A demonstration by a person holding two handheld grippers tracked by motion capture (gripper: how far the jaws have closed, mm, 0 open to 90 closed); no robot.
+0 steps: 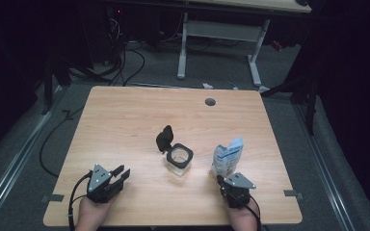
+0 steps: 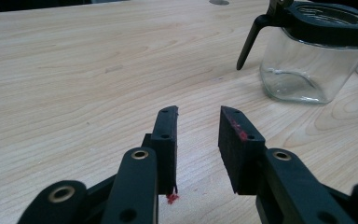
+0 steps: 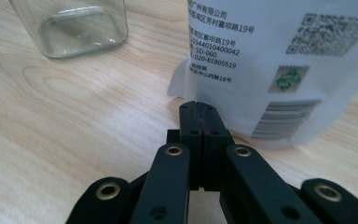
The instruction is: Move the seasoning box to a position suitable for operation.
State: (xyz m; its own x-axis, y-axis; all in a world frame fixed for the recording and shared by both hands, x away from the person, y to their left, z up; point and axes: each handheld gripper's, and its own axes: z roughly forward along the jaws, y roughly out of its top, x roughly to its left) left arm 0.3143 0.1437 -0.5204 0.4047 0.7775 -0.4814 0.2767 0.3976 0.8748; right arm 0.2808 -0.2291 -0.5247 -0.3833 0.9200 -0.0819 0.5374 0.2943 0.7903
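Right gripper [image 3: 199, 109] jaws pressed together, empty, tips just short of the white pouch [image 3: 279, 65] standing on the table [image 1: 125, 125]. Left gripper [image 2: 198, 123] jaws apart, holding nothing, near the open glass jar [image 2: 307, 65] mid-table.

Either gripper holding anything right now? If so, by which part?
Nothing held. Left gripper open over bare table; right gripper shut on nothing, its tips just short of the white pouch.
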